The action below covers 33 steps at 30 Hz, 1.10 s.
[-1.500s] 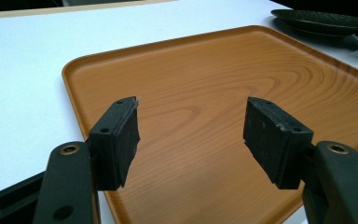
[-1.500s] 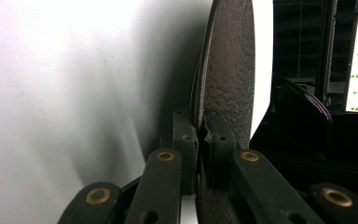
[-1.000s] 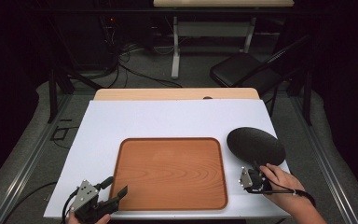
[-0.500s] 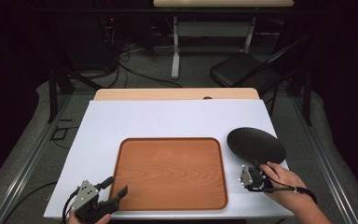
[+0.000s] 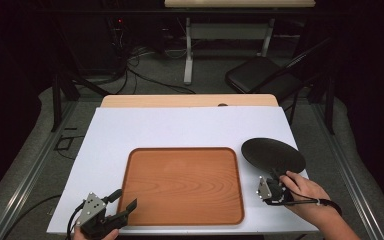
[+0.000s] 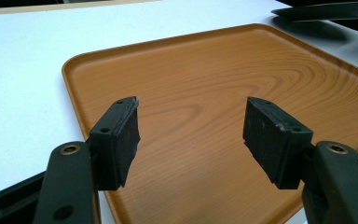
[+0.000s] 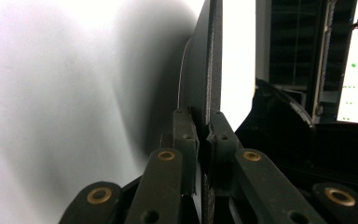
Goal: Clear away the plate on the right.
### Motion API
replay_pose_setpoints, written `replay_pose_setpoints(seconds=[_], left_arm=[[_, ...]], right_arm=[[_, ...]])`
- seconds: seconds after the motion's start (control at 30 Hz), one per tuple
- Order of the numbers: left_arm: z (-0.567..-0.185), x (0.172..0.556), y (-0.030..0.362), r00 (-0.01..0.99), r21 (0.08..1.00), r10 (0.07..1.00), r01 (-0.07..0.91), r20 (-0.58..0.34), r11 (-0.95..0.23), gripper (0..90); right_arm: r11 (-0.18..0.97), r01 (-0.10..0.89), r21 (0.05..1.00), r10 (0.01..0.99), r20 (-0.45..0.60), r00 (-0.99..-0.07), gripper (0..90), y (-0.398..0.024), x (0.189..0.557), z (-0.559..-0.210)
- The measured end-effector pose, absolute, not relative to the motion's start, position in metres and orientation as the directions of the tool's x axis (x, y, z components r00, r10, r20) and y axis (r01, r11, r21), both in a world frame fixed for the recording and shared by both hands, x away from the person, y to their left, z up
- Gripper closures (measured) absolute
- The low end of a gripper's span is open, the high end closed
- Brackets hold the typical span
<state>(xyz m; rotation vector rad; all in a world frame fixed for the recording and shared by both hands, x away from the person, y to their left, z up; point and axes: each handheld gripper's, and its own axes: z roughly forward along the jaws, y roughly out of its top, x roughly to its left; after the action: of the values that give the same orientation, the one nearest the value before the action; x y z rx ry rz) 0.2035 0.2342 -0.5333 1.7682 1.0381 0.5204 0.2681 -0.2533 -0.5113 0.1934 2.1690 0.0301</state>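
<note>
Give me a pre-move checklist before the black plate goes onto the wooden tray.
1. Right tool shut on the black plate: ok, the right gripper view shows both jaws pinching the plate's rim.
2. Plate clear of the table: ok, it casts a shadow on the white table in the left gripper view, so it seems lifted.
3. Wooden tray bare: ok, nothing lies in it.
4. Left tool out of the way: not ok, it sits open at the tray's near left corner, jaws over the tray.
5. Grip depth on the rim: cannot tell.
</note>
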Motion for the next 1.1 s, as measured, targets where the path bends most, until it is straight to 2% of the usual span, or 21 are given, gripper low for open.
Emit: replay_pose_setpoints(seconds=[0.07,0.4,0.73,1.0,1.1], left_arm=[[-0.533,0.204,0.234,0.542,0.898,0.833,0.412,-0.108,-0.152,35.7],[-0.533,0.203,0.234,0.544,0.899,0.832,0.412,-0.110,-0.151,35.8],[-0.533,0.203,0.234,0.543,0.899,0.832,0.411,-0.110,-0.149,35.8],[-0.533,0.203,0.235,0.546,0.899,0.830,0.411,-0.111,-0.149,36.0],[-0.532,0.203,0.235,0.550,0.900,0.829,0.407,-0.104,-0.157,36.0]], right_arm=[[0.986,0.130,0.102,0.157,-0.818,-0.553,84.7,-0.252,0.266,-0.510],[0.998,0.044,0.039,0.057,-0.853,-0.520,83.3,-0.234,0.254,-0.485],[0.999,-0.012,0.033,0.022,-0.870,-0.493,83.0,-0.216,0.245,-0.473],[0.993,-0.110,0.033,-0.023,-0.882,-0.471,82.9,-0.188,0.235,-0.466],[0.992,-0.118,0.045,-0.016,-0.884,-0.467,82.9,-0.182,0.232,-0.466]])
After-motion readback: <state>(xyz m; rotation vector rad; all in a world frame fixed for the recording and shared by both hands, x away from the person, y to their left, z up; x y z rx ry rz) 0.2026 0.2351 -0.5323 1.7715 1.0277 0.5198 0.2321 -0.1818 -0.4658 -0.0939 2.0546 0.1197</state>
